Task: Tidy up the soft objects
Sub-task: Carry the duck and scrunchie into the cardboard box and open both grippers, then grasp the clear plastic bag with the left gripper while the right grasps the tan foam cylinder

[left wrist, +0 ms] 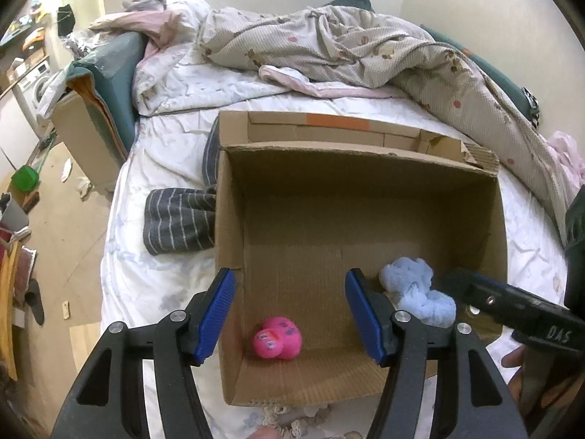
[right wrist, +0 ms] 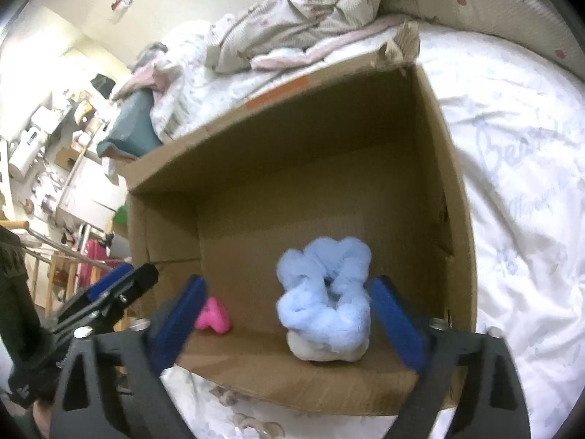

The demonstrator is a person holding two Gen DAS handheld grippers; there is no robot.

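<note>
— Two toys are sitting in the box [left wrist: 234, 197] already, aren't they?

— Yes. The pink toy [left wrist: 278, 337] is lying on the floor of the box at its near left corner, and the blue toy [right wrist: 323, 298] is lying toward the near right, apart from the pink one.

— What is the left gripper [left wrist: 289, 314] doing?

— It is hovering over the near left part of the box with its jaws spread wide and nothing between them. One blue pad is hanging outside the left wall, the other over the inside, and the pink toy is showing below the gap.

— And the right gripper [right wrist: 289, 320]?

— It is reaching into the box from the right, jaws also wide apart. The blue toy is sitting between the pads, closer to the right one; it is looking loose rather than squeezed, though the picture is blurring there, so I cannot tell whether the right pad is touching it.

— Where is the box standing?

— On the bed [left wrist: 161, 285], on a white sheet. A striped cloth [left wrist: 179, 221] is lying just beside the box's left wall, and a rumpled blanket [left wrist: 329, 44] is piling up behind it.
</note>
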